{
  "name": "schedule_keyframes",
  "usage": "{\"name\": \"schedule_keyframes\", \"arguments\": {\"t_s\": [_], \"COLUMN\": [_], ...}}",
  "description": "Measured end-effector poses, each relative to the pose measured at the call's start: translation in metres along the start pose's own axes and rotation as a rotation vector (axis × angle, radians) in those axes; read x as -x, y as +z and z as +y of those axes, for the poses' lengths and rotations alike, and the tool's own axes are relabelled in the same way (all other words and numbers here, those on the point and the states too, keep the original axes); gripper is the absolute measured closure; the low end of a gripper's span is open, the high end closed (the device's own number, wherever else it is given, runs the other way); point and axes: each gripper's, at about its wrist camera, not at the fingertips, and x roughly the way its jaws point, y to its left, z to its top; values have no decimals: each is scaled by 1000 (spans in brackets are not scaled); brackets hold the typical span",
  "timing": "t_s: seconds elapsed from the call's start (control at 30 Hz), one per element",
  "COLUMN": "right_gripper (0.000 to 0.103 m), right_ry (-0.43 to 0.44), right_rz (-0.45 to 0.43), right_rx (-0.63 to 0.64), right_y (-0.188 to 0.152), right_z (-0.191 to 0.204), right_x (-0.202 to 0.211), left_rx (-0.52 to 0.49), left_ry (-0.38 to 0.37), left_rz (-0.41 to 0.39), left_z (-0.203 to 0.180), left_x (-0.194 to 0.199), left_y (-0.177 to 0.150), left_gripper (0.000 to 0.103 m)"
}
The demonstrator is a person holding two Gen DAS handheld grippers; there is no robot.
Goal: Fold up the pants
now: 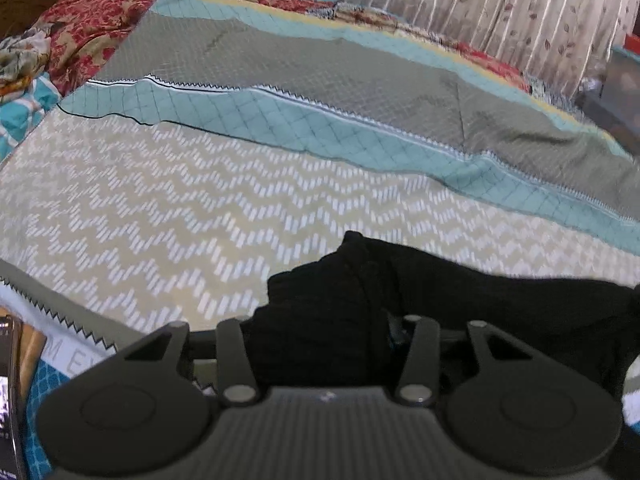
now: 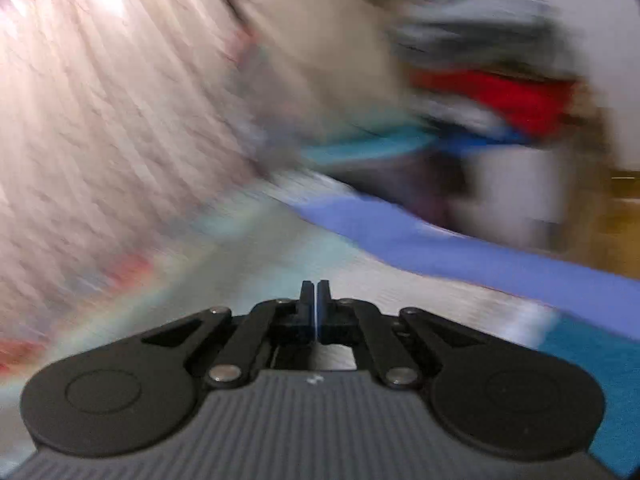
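Black cloth, the pants [image 1: 400, 300], lay bunched at the lower centre and lower right of the left wrist view, on a bedspread [image 1: 160, 208] of beige and white zigzag with teal and grey quilted bands above it. Left gripper [image 1: 320, 344]: fingers hidden under the dark fabric, which filled the gap between the jaws; it appeared clamped on a fold of the pants, though the pads themselves could not be seen. Right gripper [image 2: 316, 292]: jaws together, nothing between them, seen against a heavily blurred background. Background items, left view: red patterned blanket [image 1: 100, 20] at upper left, pale leaf-print curtain [image 1: 480, 8] along the top, dark phone-like object [image 1: 8, 392] at the lower left edge. Background items, right view: the same pale curtain at left, a blue-violet strip of cloth [image 2: 440, 248] crossing the middle right, a smeared pile of red and grey cloth [image 2: 500, 92] at upper right; too blurred to itemise further. Step in hand, by judgement: one edge of the pants taken up by the left tool at the start of a fold, the right tool empty. Next move likely calls for the right tool to part its jaws and take a matching edge of the pants, so both can carry the cloth over evenly.
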Motion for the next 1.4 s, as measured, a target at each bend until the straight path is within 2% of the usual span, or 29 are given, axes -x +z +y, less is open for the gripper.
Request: {"name": "schedule_keyframes", "arguments": {"t_s": [0.07,0.1,0.17,0.23,0.3,0.33,0.43,0.53,0.57,0.6,0.63,0.67,0.73,0.77,0.83,0.87,0.9,0.93,0.97,1.0,1.07,1.1,1.17,1.27,1.33,1.4], "right_gripper": [96,96,95,84,42,39,39,40,44,62,68,88,90,90,90,90,87,81,58,48,45,45,45,45,45,45], "right_ry": [-147,-156,-120,-81,-28,-18,-48,-96,-113,-129,-150,-161,-129,-121,-113,-161,-231,-314,-394,-419,-386,-412,-457,-441,-400,-304], "right_rz": [100,124,136,162,204,221,239,295,319,347,355,338,267,201,92,87,121,176,255,286,233,230,204,140,106,121], "right_rx": [53,53,60,101,129,139,178,249,288,332,369,390,340,286,173,142,120,99,46,-29,-170,-180,-136,-102,-76,-16], "right_y": [-10,-11,-11,-8,-8,-10,-24,-42,-48,-54,-57,-58,-44,-33,-14,-10,-9,-10,-12,-13,-10,-8,-3,5,9,9], "right_z": [-16,-19,-8,20,42,55,89,108,115,120,123,124,119,111,83,67,49,33,13,-4,-25,-26,-20,-7,8,31], "right_x": [-8,-10,-20,-39,-67,-86,-134,-174,-187,-198,-200,-199,-185,-174,-151,-148,-149,-153,-156,-153,-132,-126,-117,-105,-98,-99], "left_rx": [-3,3,17,24,25,27,34,33,35,36,36,38,40,42,43,43,38,22,4,-4,2,10,24,21,11,8], "left_ry": [5,5,5,13,27,37,58,79,82,85,88,89,88,86,70,50,38,50,60,64,57,49,36,27,26,27], "left_rz": [1,-1,-5,-2,12,23,35,36,38,39,37,32,28,27,28,31,31,26,22,19,22,25,30,30,27,25], "left_z": [-2,-1,-1,0,-1,-1,-3,-7,-7,-8,-8,-8,-8,-7,-7,-8,-11,-15,-18,-19,-18,-16,-12,-10,-11,-11], "left_x": [-1,0,0,-3,-8,-12,-19,-28,-31,-34,-36,-37,-39,-40,-42,-43,-43,-42,-42,-41,-40,-40,-39,-37,-37,-38], "left_y": [-2,-2,-2,-1,-2,-3,-6,-10,-11,-11,-11,-11,-11,-11,-11,-11,-11,-12,-13,-14,-13,-13,-11,-11,-11,-11], "left_gripper": [61,61,60,60,60,60,60,60,60,60,60,60,61,61,60,59,59,59,59,59,59,59,59,59,59,59]}}
